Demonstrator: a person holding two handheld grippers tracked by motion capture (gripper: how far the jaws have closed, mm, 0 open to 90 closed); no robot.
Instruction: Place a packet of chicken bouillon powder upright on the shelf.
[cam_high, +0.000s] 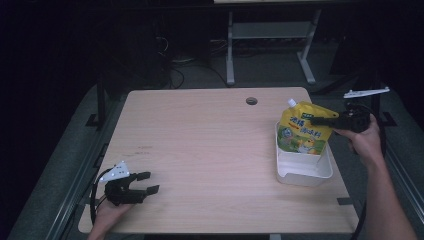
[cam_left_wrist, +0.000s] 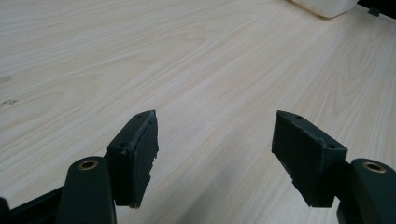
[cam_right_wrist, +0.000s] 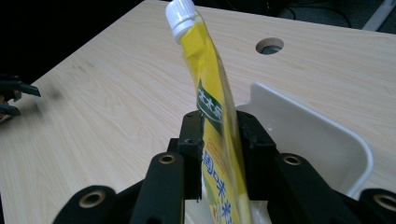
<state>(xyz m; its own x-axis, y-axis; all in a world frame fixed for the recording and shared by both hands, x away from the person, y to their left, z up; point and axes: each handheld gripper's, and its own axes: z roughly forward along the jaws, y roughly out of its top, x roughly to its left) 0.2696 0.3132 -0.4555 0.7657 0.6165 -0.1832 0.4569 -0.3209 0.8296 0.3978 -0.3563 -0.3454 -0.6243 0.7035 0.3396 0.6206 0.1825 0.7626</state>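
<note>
Right gripper (cam_right_wrist: 223, 154): two black jaws rising from the bottom edge, closed flat against both faces of a yellow flexible plastic pouch (cam_right_wrist: 212, 107).

Pouch: seen edge-on, upright with a slight lean, white ribbed screw cap (cam_right_wrist: 182, 16) at the top; green label band with white characters at jaw height, more printed characters below.

White plastic rectangular tray (cam_right_wrist: 322, 140): rounded rim, sits behind and to the right of the jaws; the pouch's lower end drops toward it, contact hidden by the jaws.

Pale wood-grain surface (cam_right_wrist: 116, 93): round cable hole (cam_right_wrist: 269, 45) near the far edge.

Other gripper (cam_right_wrist: 14, 98): black tips at the left edge, well apart from the pouch.
</note>
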